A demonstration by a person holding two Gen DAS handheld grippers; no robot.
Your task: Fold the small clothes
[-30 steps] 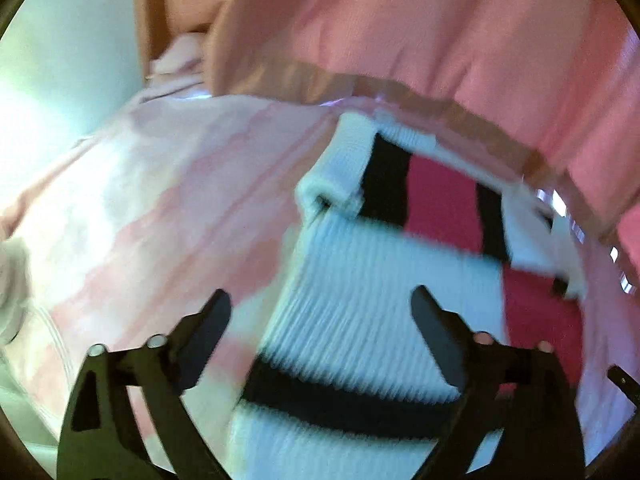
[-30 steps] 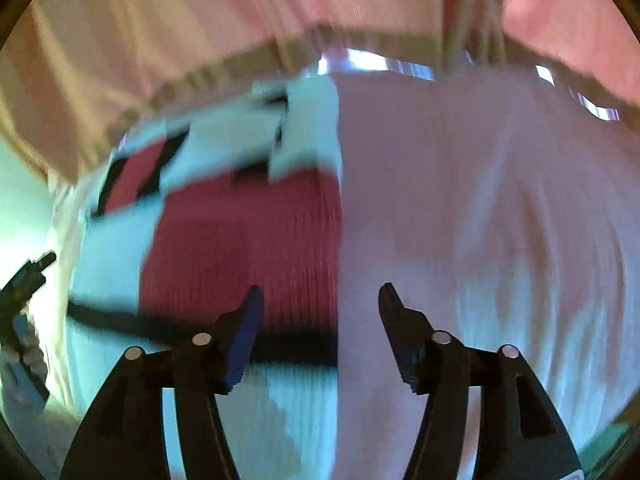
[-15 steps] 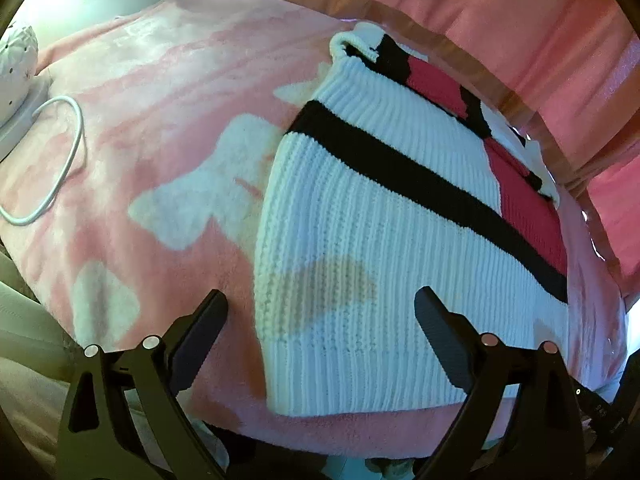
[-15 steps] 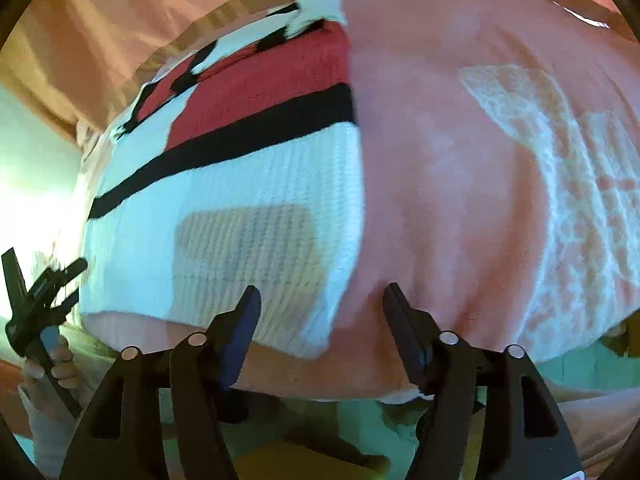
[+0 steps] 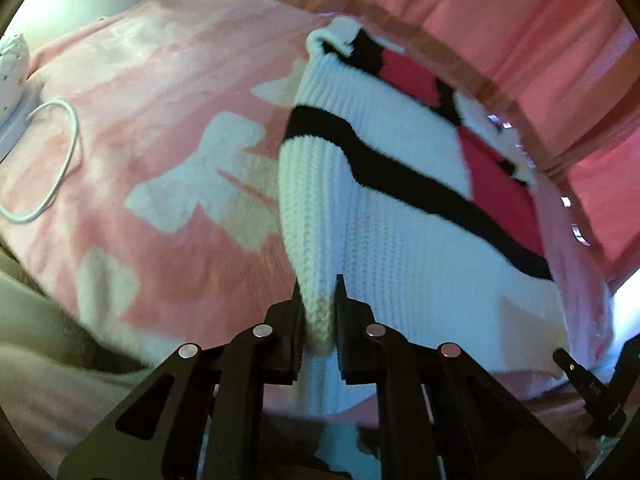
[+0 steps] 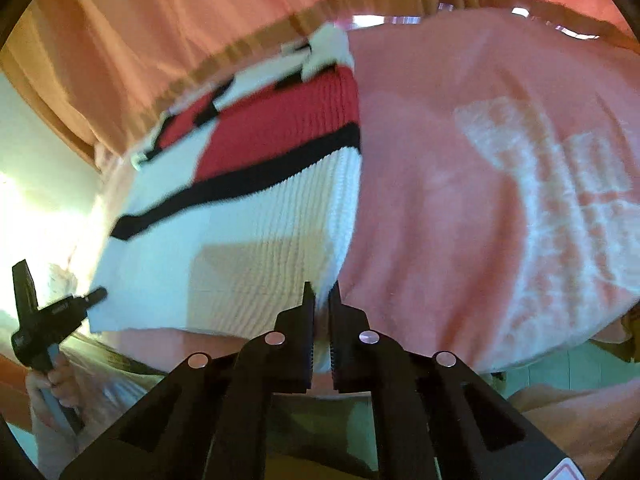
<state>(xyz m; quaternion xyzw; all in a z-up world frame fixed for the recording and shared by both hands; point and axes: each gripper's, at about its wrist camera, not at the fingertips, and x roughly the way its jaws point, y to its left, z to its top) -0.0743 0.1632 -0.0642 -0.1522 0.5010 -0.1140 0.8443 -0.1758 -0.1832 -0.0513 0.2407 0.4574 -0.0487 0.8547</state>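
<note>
A small white knit sweater (image 5: 400, 216) with a black stripe and red blocks lies on a pink blanket (image 5: 160, 120). My left gripper (image 5: 318, 304) is shut on the sweater's near left hem corner, which bunches up between the fingers. In the right wrist view the same sweater (image 6: 248, 216) lies flat, and my right gripper (image 6: 321, 304) is shut on its near right hem corner. The left gripper (image 6: 48, 312) shows at the far left of that view, held in a hand.
The pink blanket (image 6: 500, 184) has white patches and drapes over the near edge. A pink curtain (image 5: 480, 20) hangs behind. A white cable loop (image 5: 60, 152) and a white perforated object (image 5: 12, 64) lie at the far left.
Both grippers went from wide open above the near hem to shut on its two corners. The left corner is now lifted and bunched.
</note>
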